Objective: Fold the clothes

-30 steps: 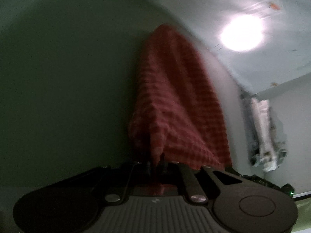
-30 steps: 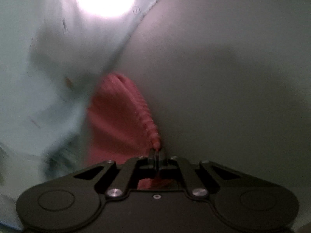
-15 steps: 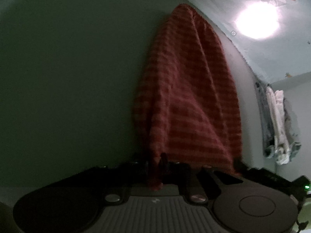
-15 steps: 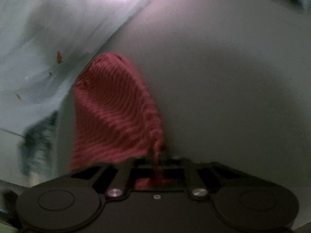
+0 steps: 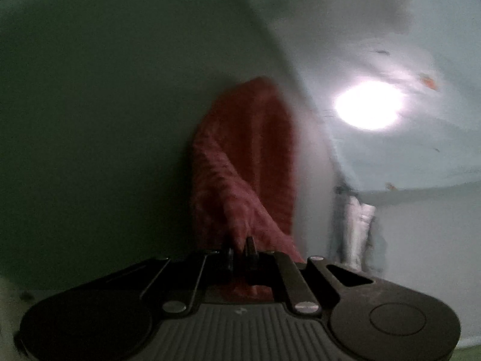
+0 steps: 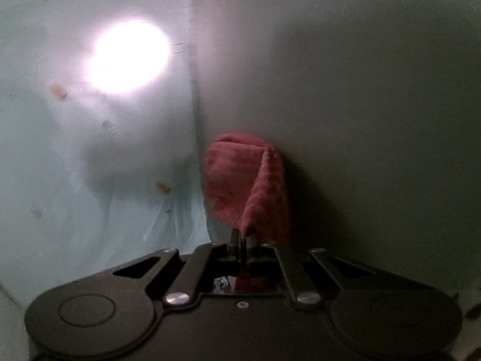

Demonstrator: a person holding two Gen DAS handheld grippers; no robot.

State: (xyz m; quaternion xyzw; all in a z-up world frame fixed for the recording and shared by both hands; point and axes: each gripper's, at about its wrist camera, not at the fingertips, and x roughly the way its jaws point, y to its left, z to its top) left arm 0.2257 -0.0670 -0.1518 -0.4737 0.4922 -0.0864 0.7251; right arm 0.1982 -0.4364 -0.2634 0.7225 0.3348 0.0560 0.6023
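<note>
- Both grippers are pinching the same red cloth (image 5: 240,162). The left gripper (image 5: 239,248) has its fingers clenched on a bunched edge. Those fingers have just been closing, with the fabric between them.
- The right gripper (image 6: 242,236) is clamped tight on a thin corner, and a bit of cloth pokes out behind its fingers.
- My guess on why: two held points let the cloth hang free off any table, so it can be lined up for a fold.
- The cloth runs up toward 12 o'clock from the fingers in both views, pretty blurry on the left.
- Only the left wrist view shows pale clothes hanging (image 5: 357,231) at about 4 o'clock.
- Only the right wrist view shows the cloth already doubled over, with a crease running up from the fingers.
- The bright lamp (image 6: 129,57) sits at 10 o'clock there, and at 2 o'clock in the left view.
</note>
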